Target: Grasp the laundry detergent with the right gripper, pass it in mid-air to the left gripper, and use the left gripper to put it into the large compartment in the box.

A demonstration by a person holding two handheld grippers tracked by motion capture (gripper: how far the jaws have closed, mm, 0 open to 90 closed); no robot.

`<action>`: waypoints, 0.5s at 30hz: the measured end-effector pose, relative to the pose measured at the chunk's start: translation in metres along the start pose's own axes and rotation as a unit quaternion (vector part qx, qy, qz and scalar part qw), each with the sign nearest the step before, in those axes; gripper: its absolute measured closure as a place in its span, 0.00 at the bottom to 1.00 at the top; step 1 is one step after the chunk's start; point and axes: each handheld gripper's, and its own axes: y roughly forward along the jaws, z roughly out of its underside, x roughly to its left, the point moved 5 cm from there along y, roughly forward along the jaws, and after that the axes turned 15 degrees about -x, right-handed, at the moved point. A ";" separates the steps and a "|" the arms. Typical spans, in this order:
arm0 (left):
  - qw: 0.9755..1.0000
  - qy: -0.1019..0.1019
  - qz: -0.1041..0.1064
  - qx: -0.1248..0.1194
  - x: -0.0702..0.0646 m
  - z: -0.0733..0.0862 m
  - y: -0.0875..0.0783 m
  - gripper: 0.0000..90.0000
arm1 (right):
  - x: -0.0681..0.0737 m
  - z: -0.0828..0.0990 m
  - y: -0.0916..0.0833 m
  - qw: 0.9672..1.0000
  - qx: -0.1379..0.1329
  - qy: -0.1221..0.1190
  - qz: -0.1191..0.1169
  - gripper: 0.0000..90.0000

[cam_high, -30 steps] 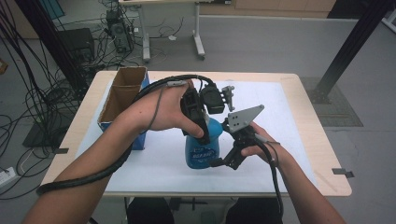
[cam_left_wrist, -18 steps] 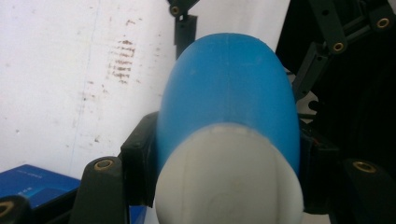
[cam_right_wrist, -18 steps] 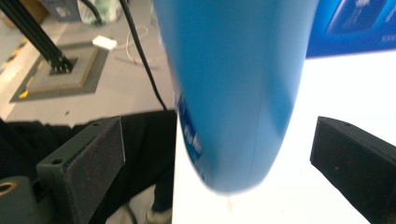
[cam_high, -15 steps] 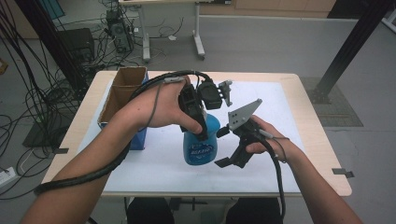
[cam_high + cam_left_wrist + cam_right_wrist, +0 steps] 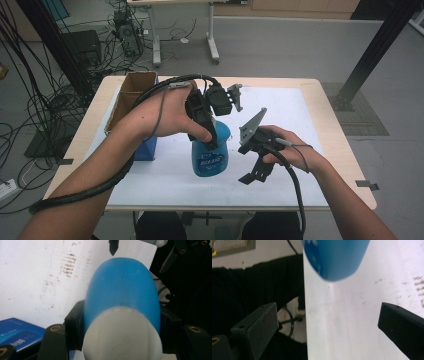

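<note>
Seen from above: a person at a white-topped table (image 5: 300, 115) w/ a gripper in each hand. Left gripper (image 5: 207, 132) is clamped on the neck of a blue plastic spray bottle w/ white cap (image 5: 210, 152), held up off the table, long axis roughly vertical, base down. Left gripper view: both jaws press the bottle's (image 5: 122, 297) sides. Right gripper (image 5: 252, 167) hangs just right of the bottle's base, jaws wide apart, nothing between them; right gripper view has the base (image 5: 334, 257) ahead & above. Brown cardboard box (image 5: 132, 92) at table's left.
</note>
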 end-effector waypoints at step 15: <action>1.000 -0.012 -0.008 0.009 -0.001 0.005 -0.005 0.42 | 0.002 0.008 0.003 0.996 0.087 0.006 0.012 0.03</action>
